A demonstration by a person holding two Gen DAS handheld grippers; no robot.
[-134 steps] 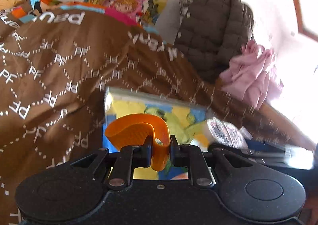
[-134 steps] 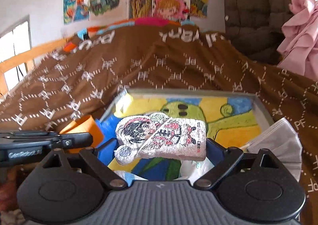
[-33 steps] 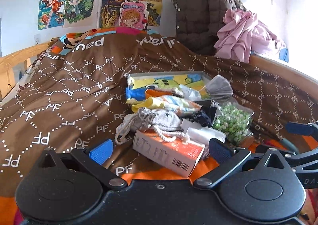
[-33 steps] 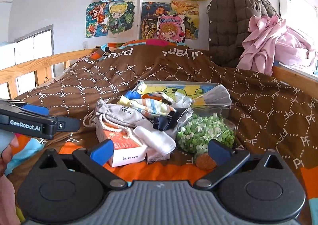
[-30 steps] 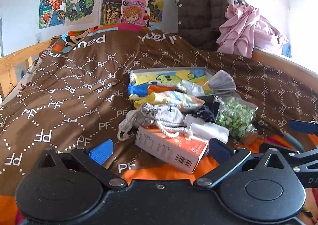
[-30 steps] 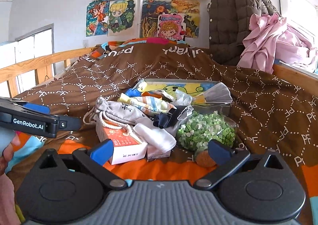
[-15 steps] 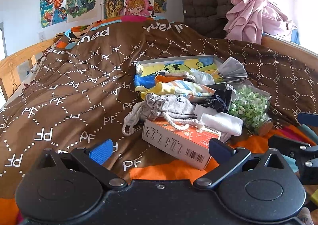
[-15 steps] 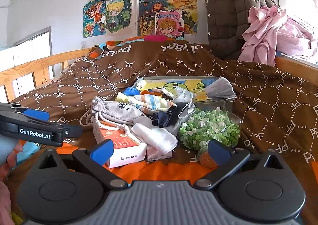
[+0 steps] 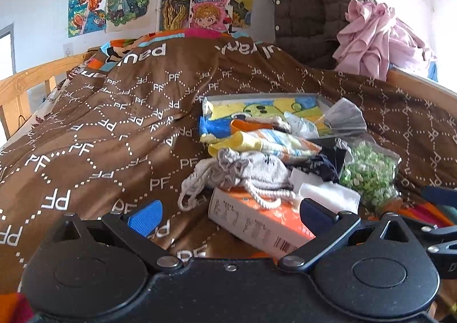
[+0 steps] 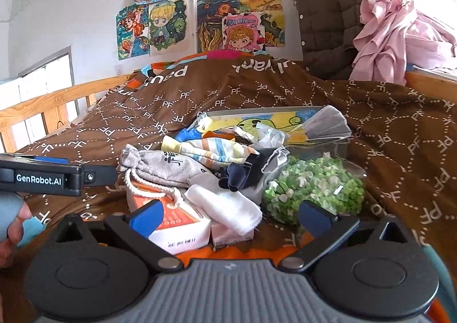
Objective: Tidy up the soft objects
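A pile of soft things lies on the brown bedspread [image 9: 114,129]: a grey drawstring pouch [image 9: 251,169], a striped sock [image 9: 274,143], a white folded cloth [image 9: 328,196], a dark sock [image 9: 320,169] and a bag of green beads [image 9: 368,171]. The pouch [image 10: 168,166] rests on an orange-and-white box [image 9: 262,220]. Behind them stands a shallow tray [image 9: 265,97] with a cartoon picture and a grey face mask [image 9: 342,120]. My left gripper [image 9: 228,213] is open and empty just before the box. My right gripper [image 10: 231,216] is open and empty before the white cloth [image 10: 225,206].
A wooden bed rail [image 9: 31,80] runs along the left and another [image 10: 428,80] on the right. A brown quilted jacket [image 9: 308,9] and pink clothes [image 9: 377,34] hang at the back right. Drawings [image 10: 217,17] cover the wall.
Both grippers have let go of the orange piece and the printed packet, drawn back from the tray, and in the last second edged closer to the pile. Both stay open.
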